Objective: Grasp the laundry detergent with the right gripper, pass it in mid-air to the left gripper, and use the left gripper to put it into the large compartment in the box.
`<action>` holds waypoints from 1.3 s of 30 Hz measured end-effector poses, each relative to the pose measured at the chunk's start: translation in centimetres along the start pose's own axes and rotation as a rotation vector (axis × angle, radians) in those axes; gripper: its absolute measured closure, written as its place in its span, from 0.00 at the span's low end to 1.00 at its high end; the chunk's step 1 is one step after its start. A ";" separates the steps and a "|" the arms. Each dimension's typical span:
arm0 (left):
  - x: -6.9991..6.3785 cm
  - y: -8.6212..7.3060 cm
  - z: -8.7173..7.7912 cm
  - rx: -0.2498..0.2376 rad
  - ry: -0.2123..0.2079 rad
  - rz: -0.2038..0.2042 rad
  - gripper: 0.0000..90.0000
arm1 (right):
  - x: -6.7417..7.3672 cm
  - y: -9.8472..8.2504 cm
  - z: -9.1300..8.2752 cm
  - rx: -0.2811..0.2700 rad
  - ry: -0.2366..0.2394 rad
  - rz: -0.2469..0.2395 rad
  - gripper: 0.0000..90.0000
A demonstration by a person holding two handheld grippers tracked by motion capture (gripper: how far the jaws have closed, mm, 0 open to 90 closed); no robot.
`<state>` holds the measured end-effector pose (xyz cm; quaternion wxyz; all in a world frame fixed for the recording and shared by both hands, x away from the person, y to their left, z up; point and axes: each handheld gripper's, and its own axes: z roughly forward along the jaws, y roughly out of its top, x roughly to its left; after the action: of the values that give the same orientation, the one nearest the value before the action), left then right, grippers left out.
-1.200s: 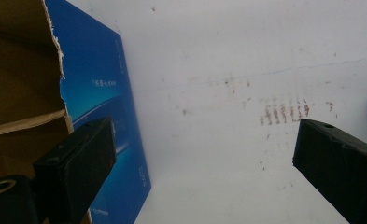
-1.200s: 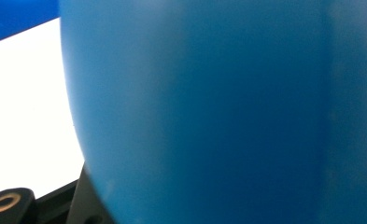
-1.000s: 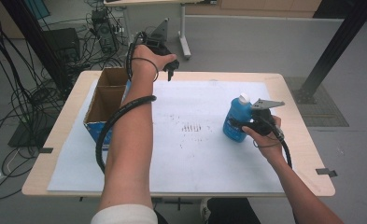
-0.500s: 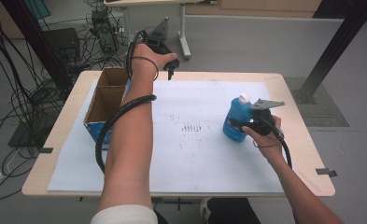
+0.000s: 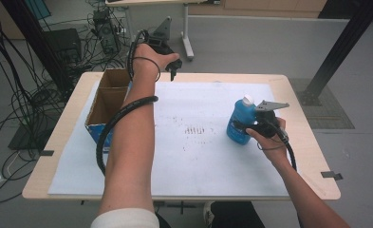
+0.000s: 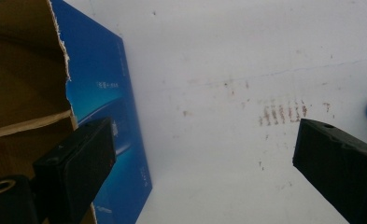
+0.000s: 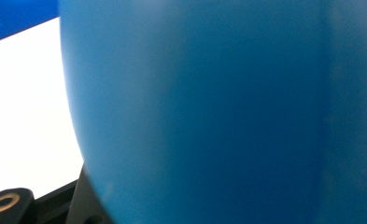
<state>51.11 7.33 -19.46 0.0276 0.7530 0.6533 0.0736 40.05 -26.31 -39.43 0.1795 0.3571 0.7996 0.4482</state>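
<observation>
A: Start at the left. What sits there?

B: A cardboard box with a blue outer side, open at the top, on the left part of the white sheet that covers the table. In the left gripper view its brown inside and torn edge fill the left side, blue wall beside them.

A: And the left gripper?

B: The left gripper is held up over the far edge of the table, just right of the box's far corner, the forearm stretched forward and the cable looped around the arm. In its own view the two black jaws stand wide apart with bare sheet between them; they grip nothing. One jaw lies over the box's blue wall in that view; whether it touches I cannot tell.

A: Middle of the table?

B: A patch of short brown marks on the sheet.

A: Then the right?

B: A blue bottle with a white cap stands upright on the sheet, right of centre. The right gripper is against its lower body from the right. In the right gripper view the blue body is pressed close and blurred, so the fingers are mostly hidden; they appear clamped on the bottle.
</observation>
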 end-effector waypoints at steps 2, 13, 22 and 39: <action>0.0 0.0 0.0 0.000 0.000 0.001 0.07 | 0.0 0.0 0.0 0.001 0.000 0.000 0.49; -0.1 0.1 0.0 -0.002 0.001 0.003 0.07 | 0.0 0.1 0.0 0.003 0.002 0.002 0.49; -0.6 0.0 -0.3 -0.011 -0.009 0.032 0.07 | -0.2 0.6 -0.3 0.016 -0.005 0.001 0.49; -0.4 -0.9 -3.7 -0.058 -0.058 0.241 0.07 | 2.2 7.3 -0.8 0.087 0.108 -0.020 0.49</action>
<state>49.61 6.89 -15.91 0.0591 0.8268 0.5546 0.0732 41.08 -22.65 -32.75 0.1249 0.3320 0.8302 0.4300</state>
